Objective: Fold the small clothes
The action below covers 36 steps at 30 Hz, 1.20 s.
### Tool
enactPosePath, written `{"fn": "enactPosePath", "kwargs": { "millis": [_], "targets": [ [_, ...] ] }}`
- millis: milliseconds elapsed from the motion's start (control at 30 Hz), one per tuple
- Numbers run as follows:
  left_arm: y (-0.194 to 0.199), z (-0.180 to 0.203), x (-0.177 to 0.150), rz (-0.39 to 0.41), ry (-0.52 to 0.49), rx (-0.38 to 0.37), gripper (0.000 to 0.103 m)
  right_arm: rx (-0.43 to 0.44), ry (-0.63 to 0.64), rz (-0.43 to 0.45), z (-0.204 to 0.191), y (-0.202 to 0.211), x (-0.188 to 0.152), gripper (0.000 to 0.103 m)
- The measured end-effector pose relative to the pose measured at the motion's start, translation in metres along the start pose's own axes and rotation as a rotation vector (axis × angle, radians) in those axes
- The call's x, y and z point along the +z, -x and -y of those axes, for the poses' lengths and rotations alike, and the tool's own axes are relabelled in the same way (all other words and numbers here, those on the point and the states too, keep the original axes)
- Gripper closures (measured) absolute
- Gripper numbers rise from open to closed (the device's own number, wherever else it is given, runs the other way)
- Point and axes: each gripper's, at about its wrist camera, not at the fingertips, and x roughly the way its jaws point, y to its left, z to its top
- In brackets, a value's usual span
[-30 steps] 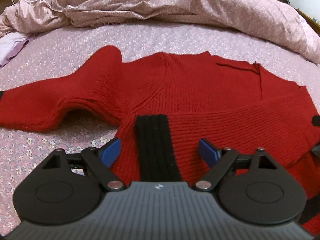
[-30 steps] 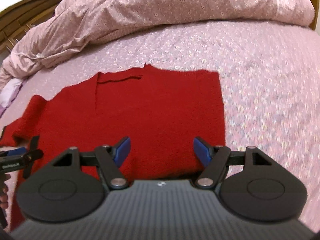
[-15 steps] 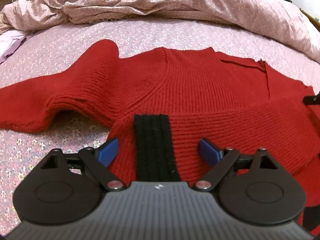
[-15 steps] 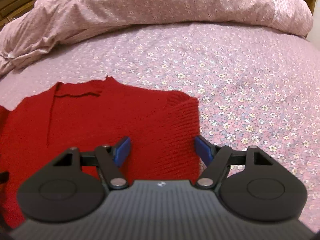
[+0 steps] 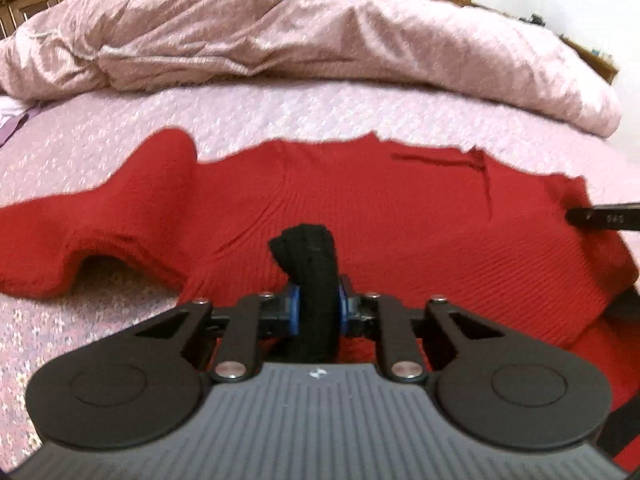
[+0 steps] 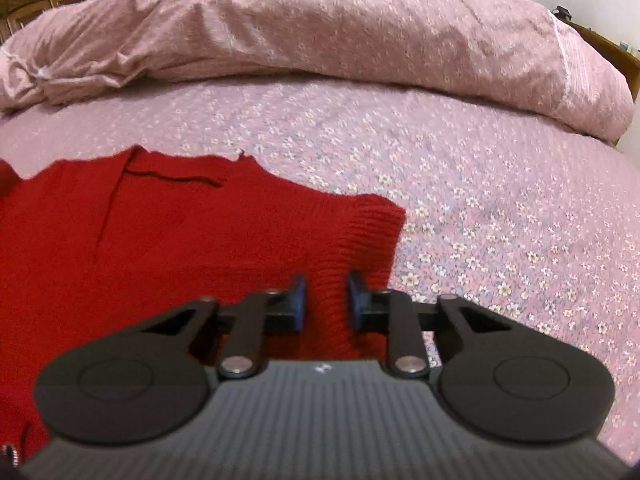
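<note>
Left gripper is clamped on the black cuff; housing hides the lower cuff. Right gripper pinches a ribbed fold of the red sweater. Sweater lies flat on the floral bedsheet, below the duvet.

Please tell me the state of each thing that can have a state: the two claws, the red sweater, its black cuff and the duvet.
Left claw: shut on the black cuff.
Right claw: shut on the red sweater's ribbed edge.
Red sweater: lying spread on the bed, one sleeve stretched out to the left.
Black cuff: pinched, standing up between the fingers.
Duvet: bunched up behind the sweater.
</note>
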Motion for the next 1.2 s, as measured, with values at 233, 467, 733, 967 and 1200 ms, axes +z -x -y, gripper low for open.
{"fn": "enactPosePath", "kwargs": {
  "millis": [233,467,733,967,1200],
  "targets": [
    [0.027,0.002,0.046,0.147,-0.037,-0.024,0.083,0.055,-0.176,0.087,0.024,0.027,0.011,0.087],
    [-0.01,-0.02,0.098,0.087,-0.046,0.084,0.083,0.204,-0.261,0.102,0.027,0.023,0.013,0.077],
    [-0.048,-0.02,0.079,-0.048,-0.143,0.154,0.083,0.161,-0.222,0.14,0.027,0.034,0.008,0.074],
    [-0.055,-0.015,0.09,-0.051,-0.153,0.163,0.083,0.199,-0.161,0.035,0.025,0.016,0.009,0.075],
    [-0.066,-0.013,0.085,-0.061,-0.083,0.213,0.07,0.19,-0.186,0.012,0.013,0.011,-0.009,0.075]
  ]
}}
